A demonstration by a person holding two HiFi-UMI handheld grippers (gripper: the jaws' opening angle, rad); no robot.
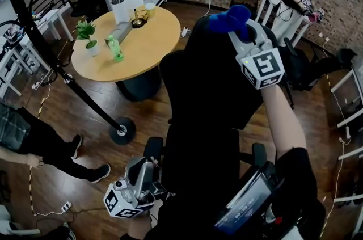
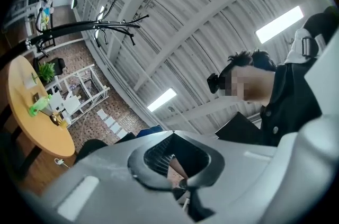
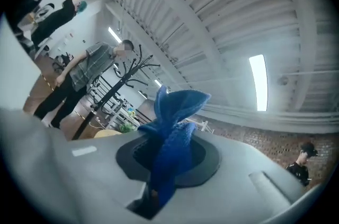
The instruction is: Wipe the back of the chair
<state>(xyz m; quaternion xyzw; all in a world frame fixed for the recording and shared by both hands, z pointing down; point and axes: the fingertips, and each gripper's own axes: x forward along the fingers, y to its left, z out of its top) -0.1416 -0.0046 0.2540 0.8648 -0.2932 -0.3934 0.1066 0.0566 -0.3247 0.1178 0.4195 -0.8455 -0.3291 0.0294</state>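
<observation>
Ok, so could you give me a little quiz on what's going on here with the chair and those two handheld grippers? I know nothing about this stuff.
1. What is the right gripper holding near the top of the black chair? A) a sponge B) a blue cloth C) a bottle
2. True or false: the left gripper is also clamped on a cloth.
3. Fill in: the small green plant stands on the round wooden ___.
Key: 1 B. 2 False: its jaws are together with nothing between them. 3 table.
</observation>
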